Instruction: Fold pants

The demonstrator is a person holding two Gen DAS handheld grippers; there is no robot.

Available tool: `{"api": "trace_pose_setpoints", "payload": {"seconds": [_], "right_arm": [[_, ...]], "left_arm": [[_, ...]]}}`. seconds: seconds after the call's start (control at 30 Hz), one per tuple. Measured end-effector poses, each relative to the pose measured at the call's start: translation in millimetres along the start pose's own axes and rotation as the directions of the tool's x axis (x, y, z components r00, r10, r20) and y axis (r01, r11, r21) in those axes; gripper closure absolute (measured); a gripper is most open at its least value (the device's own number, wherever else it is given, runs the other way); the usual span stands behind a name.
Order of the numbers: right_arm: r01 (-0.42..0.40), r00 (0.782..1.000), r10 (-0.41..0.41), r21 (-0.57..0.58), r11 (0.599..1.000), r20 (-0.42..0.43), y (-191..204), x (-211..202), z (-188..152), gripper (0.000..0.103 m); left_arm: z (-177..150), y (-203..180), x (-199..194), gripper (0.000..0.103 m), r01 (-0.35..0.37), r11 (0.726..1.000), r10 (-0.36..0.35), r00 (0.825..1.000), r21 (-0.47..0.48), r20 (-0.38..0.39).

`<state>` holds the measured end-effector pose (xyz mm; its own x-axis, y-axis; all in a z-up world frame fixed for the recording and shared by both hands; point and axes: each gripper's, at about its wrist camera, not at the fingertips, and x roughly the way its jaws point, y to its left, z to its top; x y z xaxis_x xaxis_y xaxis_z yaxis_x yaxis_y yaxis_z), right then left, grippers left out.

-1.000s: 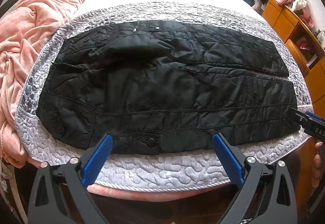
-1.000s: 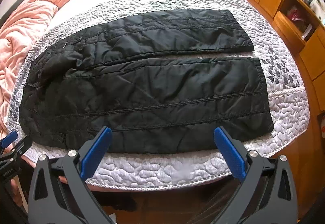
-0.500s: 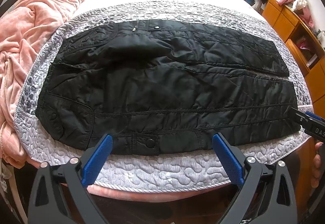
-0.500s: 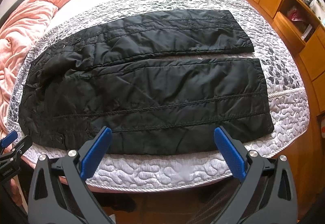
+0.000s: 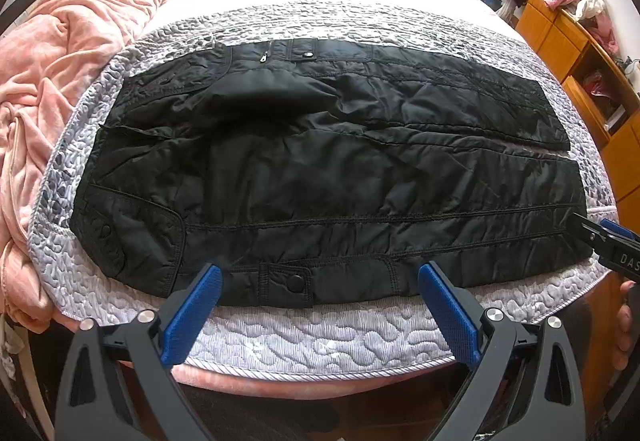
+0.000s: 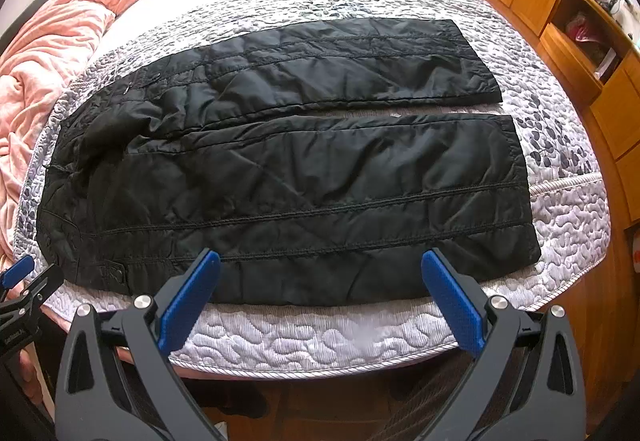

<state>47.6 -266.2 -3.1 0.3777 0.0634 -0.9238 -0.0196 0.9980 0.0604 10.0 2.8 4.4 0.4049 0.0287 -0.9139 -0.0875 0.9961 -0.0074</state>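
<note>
Black quilted pants lie flat across the grey quilted mattress, waist left, while left gripper and right gripper hover wide apart, empty, at the near edge.

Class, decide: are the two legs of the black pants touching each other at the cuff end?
Apart. In the right wrist view a strip of grey quilt shows between the far leg and near leg at the cuffs.
</note>
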Motion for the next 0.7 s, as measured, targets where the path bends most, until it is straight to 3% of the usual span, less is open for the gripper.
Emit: {"api": "trace_pose_setpoints", "payload": {"seconds": [0.7], "right_arm": [[0.003,1.000,-0.003,-0.009,1.000,0.005,0.9,0.4,-0.7,0.003]], "left_arm": [[1.7,-0.9,2.9,0.004,-0.001,1.000,0.001,1.000,0.000,-0.005]]}}
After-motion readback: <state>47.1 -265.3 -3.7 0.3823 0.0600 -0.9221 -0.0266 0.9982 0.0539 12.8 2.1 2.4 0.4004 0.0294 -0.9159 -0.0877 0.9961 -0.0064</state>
